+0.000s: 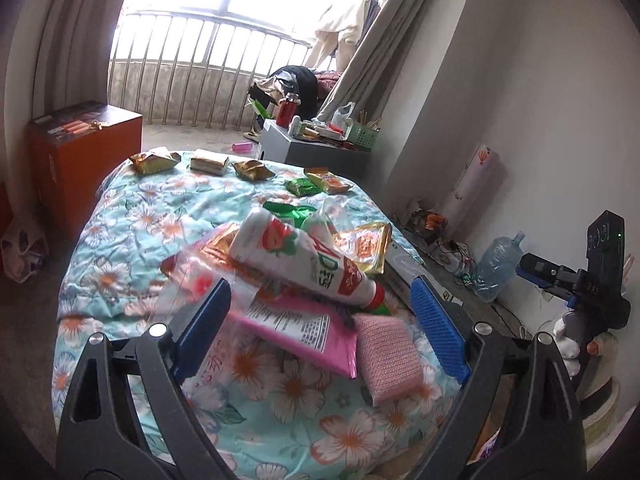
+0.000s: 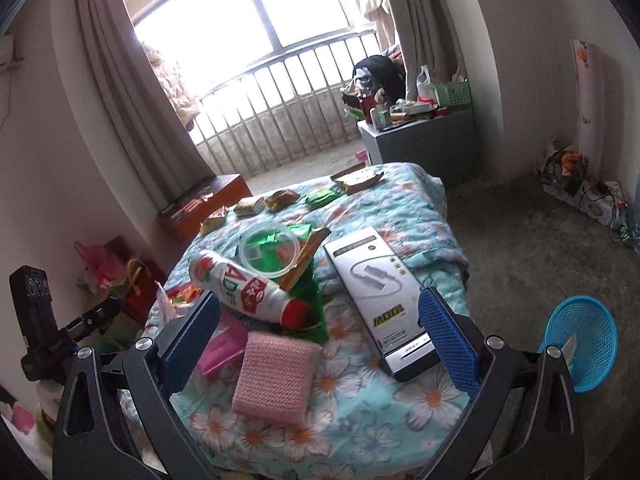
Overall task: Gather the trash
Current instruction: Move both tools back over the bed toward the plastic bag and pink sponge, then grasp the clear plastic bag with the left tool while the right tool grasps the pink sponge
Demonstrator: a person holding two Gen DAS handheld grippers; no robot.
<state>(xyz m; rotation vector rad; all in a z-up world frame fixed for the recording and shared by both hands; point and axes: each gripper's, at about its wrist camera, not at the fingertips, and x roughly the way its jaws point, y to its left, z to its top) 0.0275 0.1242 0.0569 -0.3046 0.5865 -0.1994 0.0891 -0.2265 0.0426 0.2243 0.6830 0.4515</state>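
A heap of trash lies on the flowered bedspread (image 1: pixel 132 240): a white strawberry-label bottle (image 1: pixel 304 260) (image 2: pixel 244 292) on its side, a pink packet (image 1: pixel 304 332) (image 2: pixel 224 340), a pink knitted pad (image 1: pixel 388 356) (image 2: pixel 276 376), gold (image 1: pixel 364 244) and green wrappers (image 2: pixel 312 312), and a clear round lid (image 2: pixel 272 252). A white box (image 2: pixel 384 300) lies to the right of the heap. My left gripper (image 1: pixel 320 320) hovers over the near end of the heap, open and holding nothing. My right gripper (image 2: pixel 320 336) is open too, above the pad and box.
Several snack packets (image 1: pixel 210 164) line the bed's far edge. A blue mesh basket (image 2: pixel 580 344) stands on the floor right of the bed. An orange box (image 1: pixel 80 152) sits left, a cluttered grey cabinet (image 2: pixel 424 144) by the window, and a water jug (image 1: pixel 496 264) and cables along the wall.
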